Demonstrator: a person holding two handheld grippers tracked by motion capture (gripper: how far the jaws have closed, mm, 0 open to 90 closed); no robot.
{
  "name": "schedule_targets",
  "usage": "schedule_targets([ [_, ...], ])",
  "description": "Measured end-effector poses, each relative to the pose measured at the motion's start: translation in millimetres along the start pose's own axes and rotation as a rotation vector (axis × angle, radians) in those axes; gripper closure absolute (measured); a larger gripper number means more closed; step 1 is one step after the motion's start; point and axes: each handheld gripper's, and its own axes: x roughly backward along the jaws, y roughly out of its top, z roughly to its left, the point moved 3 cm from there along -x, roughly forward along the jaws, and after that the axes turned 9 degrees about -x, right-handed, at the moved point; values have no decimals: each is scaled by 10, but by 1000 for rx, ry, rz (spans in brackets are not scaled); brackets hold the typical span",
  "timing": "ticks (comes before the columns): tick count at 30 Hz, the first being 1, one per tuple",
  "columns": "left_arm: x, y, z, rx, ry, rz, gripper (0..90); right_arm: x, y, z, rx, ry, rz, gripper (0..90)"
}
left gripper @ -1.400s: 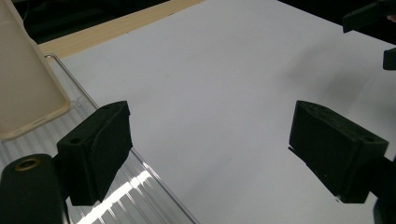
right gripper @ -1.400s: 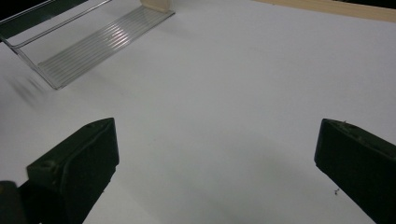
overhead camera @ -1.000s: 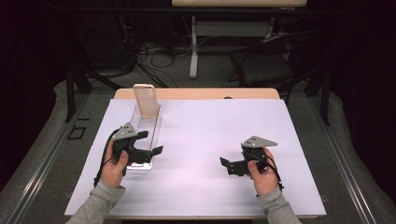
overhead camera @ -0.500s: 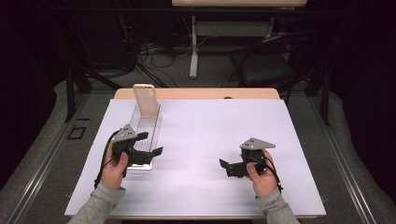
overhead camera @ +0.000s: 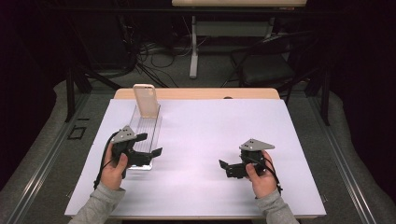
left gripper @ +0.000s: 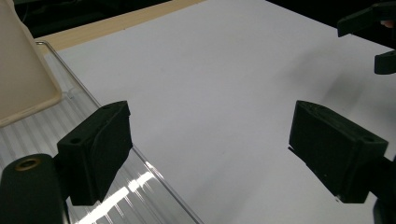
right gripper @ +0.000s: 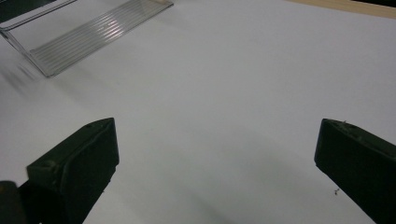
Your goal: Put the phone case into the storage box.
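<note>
The left claw (overhead camera: 148,150), jaws spread wide, has been lowered slightly beside the clear ribbed plastic stand (overhead camera: 145,130); the right claw (overhead camera: 227,167) is likewise held open, empty.

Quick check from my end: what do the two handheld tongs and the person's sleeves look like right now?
Both the left tongs and right tongs are black, each topped by a grey three-cornered plate, with blocky black jaws and a black trailing cable. The sleeves are grey.

left gripper (overhead camera: 148,154) over clear rack (overhead camera: 145,135) (jaws apart)
</note>
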Motion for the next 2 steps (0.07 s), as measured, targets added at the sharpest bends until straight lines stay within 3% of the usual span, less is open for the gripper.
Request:
schedule_targets([
  [2, 1, -1, -2, 4, 0, -1, 134, -2, -2, 0, 3, -1, -1, 0],
])
